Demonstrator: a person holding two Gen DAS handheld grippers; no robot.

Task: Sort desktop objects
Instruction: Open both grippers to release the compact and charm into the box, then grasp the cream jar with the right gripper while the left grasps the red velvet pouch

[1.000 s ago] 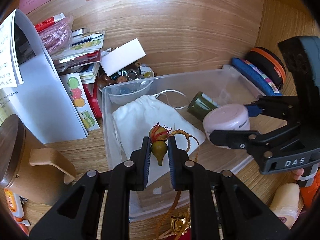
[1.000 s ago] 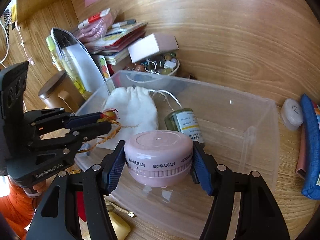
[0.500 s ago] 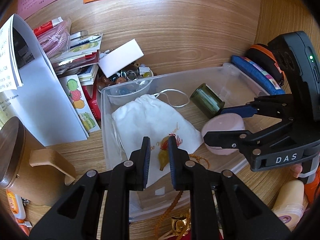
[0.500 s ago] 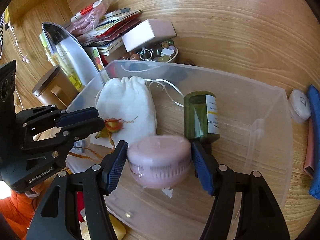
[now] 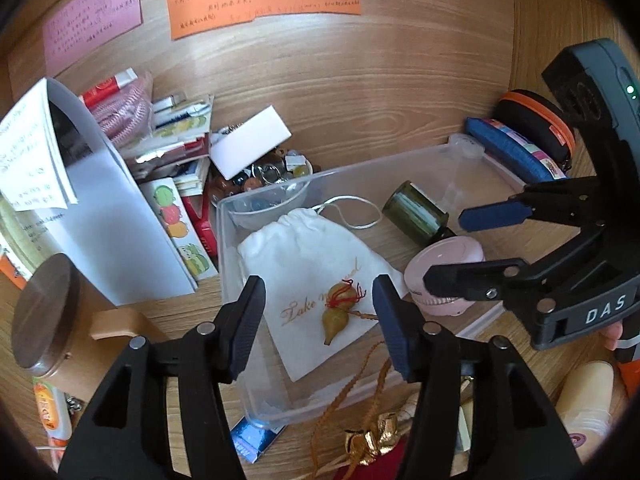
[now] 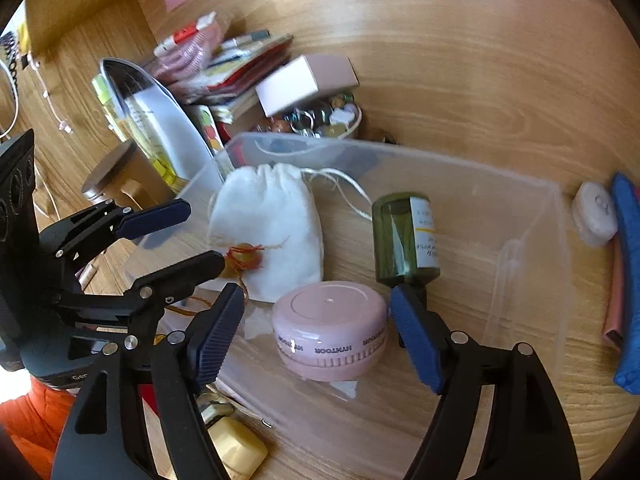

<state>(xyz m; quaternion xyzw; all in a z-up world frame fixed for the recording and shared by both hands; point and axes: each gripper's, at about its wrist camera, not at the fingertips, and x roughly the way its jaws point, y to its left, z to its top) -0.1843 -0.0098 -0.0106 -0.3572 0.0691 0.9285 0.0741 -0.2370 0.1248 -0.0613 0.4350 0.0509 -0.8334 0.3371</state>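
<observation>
Clear plastic forms the storage bin (image 5: 460, 156) in the middle of both views, and it sits on the wooden table (image 6: 460, 80). We see a white drawstring pouch (image 5: 308, 248) lying flat on its floor, toward the left of the bin. On the pouch rests a small yellow-green gourd charm (image 5: 338, 316) with red thread at its neck; its braided golden cord (image 5: 360, 376) trails over the near wall of the bin toward the bottom of the left wrist frame.

Our left gripper (image 5: 320, 320) hovers over the near wall with its jaws spread wide on either side of the charm, touching nothing. Our right gripper (image 6: 316, 316) has its jaws spread as well, one on each side of a round pink case (image 6: 332, 328) that stands on the bin floor; we see a gap between each blue pad and the case.

Just behind the pink case a dark green glass bottle (image 6: 404, 236) lies on its side, its label facing up in the right wrist view.

Outside the bin, at the upper left of the frame, a stack of booklets (image 5: 176, 140) and a white box (image 5: 252, 144) crowd a small bowl of beads (image 6: 320, 120). A blue pouch (image 5: 516, 152) lies at the right, beyond the bin. Coloured paper notes (image 5: 260, 4) hang on the back panel.
</observation>
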